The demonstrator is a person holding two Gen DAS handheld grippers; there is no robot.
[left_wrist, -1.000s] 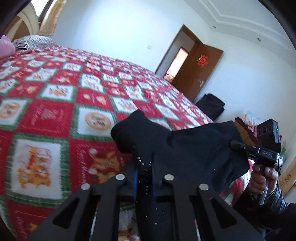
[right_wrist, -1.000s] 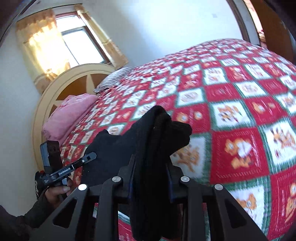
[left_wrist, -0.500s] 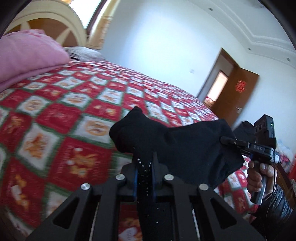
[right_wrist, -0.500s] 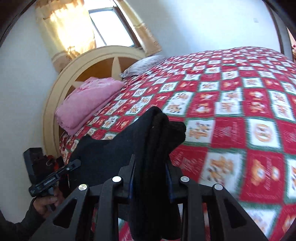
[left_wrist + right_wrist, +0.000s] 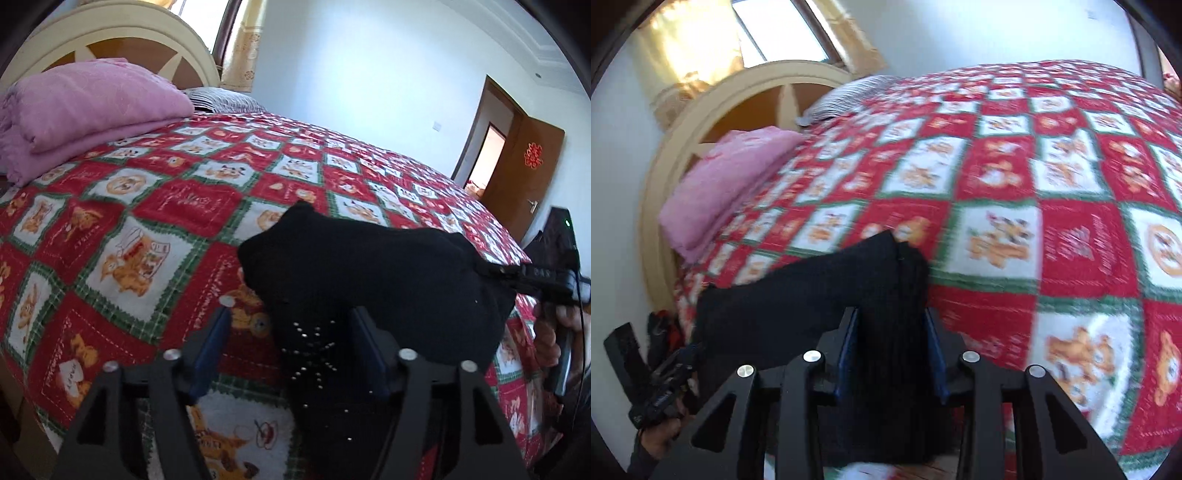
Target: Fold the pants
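A: Where are the pants (image 5: 373, 280), and how does the left gripper (image 5: 291, 328) stand?
B: The black pants hang as a bunched fold over the near edge of the bed (image 5: 177, 206), above its red, white and green quilt. The left gripper tilts downward toward the quilt; its jaws have just been opening and now stand spread, the studded cloth between them with a clear gap beside the left pad.

A: And the right gripper (image 5: 892, 343)?
B: It also tilts downward, to the right of the left one, held in the person's right hand (image 5: 554, 332). Its jaws have just been opening slightly, yet both blue pads remain against a thick ribbed fold of the pants, pinching it.

A: What lies at the far left?
B: A folded pink blanket (image 5: 85, 110) by the headboard (image 5: 122, 37).
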